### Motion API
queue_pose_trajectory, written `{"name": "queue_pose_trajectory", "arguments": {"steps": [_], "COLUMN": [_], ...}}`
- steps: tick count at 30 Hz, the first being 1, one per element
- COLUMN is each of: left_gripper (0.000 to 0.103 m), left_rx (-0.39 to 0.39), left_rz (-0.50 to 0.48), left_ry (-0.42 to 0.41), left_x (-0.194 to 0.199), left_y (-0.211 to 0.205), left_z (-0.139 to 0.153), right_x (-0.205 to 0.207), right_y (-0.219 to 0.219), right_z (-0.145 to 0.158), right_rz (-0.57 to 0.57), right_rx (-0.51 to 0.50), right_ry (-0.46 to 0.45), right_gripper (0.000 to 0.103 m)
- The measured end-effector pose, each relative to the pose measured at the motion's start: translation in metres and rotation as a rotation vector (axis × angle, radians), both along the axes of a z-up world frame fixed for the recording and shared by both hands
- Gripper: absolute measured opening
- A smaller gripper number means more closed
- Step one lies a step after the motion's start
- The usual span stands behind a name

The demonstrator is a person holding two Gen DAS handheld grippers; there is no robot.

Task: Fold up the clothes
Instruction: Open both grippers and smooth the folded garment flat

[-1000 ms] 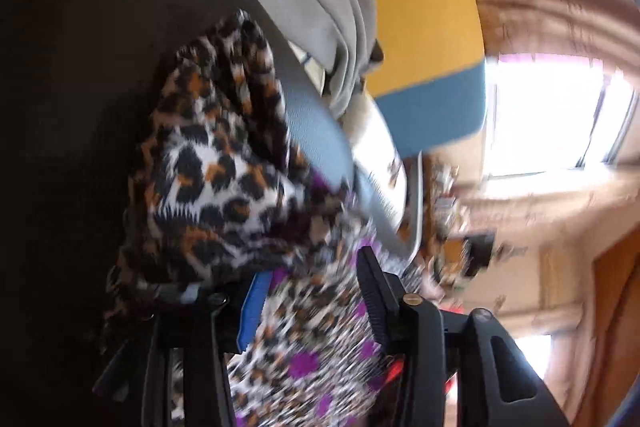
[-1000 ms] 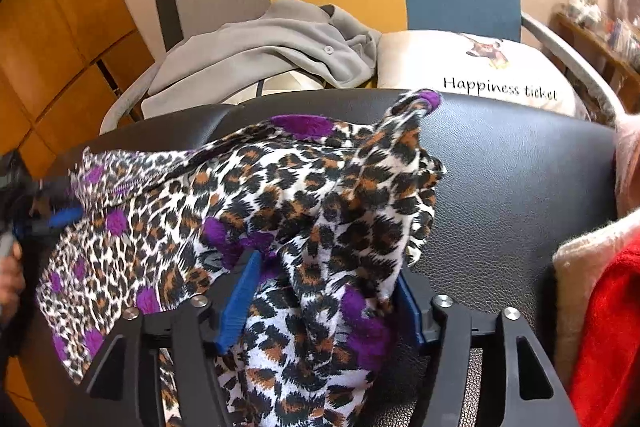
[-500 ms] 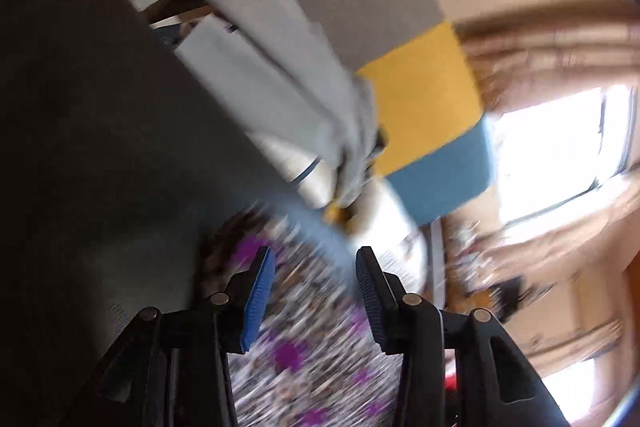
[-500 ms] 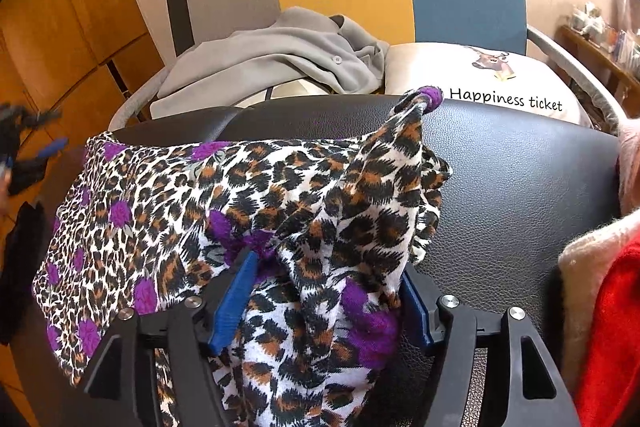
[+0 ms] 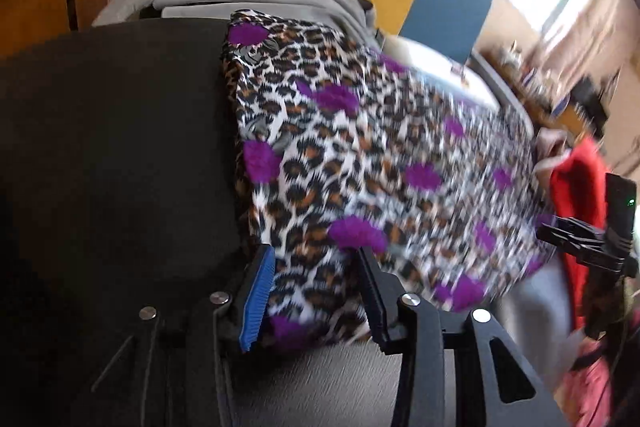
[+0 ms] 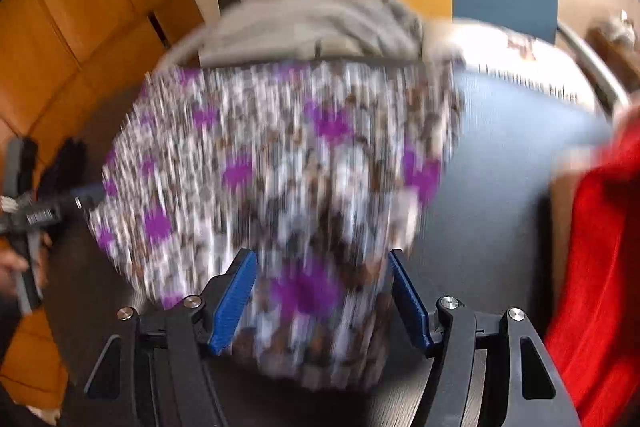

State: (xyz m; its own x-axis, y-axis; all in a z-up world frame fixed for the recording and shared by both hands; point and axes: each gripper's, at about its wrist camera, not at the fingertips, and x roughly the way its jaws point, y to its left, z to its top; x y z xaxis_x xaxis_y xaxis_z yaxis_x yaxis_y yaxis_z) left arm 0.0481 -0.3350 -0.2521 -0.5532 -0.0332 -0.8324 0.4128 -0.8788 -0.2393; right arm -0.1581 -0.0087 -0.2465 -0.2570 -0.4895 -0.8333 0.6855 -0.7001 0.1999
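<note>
The leopard-print garment [image 5: 360, 163] now lies flatter on the black seat [image 5: 112, 155], its raised peak gone. The right gripper [image 6: 320, 291] has opened, and the left gripper [image 5: 316, 287] has returned to the garment's near edge.

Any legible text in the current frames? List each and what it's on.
None legible.
Cushion: a line of dark print, too motion-blurred to read.
Left tool: a small label on its body, too small to read.
Leopard-print garment: pattern only, no lettering.
</note>
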Motion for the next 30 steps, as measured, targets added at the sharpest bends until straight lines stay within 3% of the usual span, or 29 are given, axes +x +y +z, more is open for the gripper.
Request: {"name": "queue_pose_trajectory", "arguments": {"steps": [3,8,12,16,19,23,25,30], "left_gripper": [0.041,0.041,0.041,0.043,0.043,0.043,0.043,0.043], "left_rx": [-0.029,0.001,0.041,0.069,0.058,0.037,0.027,0.022], "left_rz": [0.006,0.081,0.193,0.234,0.21,0.176,0.159,0.125], "left_ry": [-0.04,-0.027,0.064,0.194,0.16,0.096,0.065,0.009], "left_x": [0.032,0.087,0.109,0.107,0.101,0.093,0.09,0.092], "left_y": [0.015,0.032,0.025,0.022,0.029,0.037,0.042,0.053], "left_z": [0.003,0.012,0.024,0.046,0.038,0.024,0.016,0.004], "right_x": [0.037,0.081,0.082,0.072,0.063,0.039,0.038,0.079], "right_y": [0.033,0.084,0.1,0.063,0.016,-0.012,-0.005,0.057], "right_z": [-0.004,0.001,0.023,0.049,0.044,0.017,0.007,0.003], "right_rz": [-0.012,-0.052,-0.091,-0.003,0.082,0.052,0.018,-0.014], "right_rx": [-0.007,-0.023,-0.093,-0.188,-0.157,-0.031,0.003,-0.079], "right_ry": [0.034,-0.007,0.003,0.073,0.075,0.034,0.013,-0.039], "right_gripper": [0.069,0.069,0.066,0.062,0.062,0.061,0.061,0.062]}}
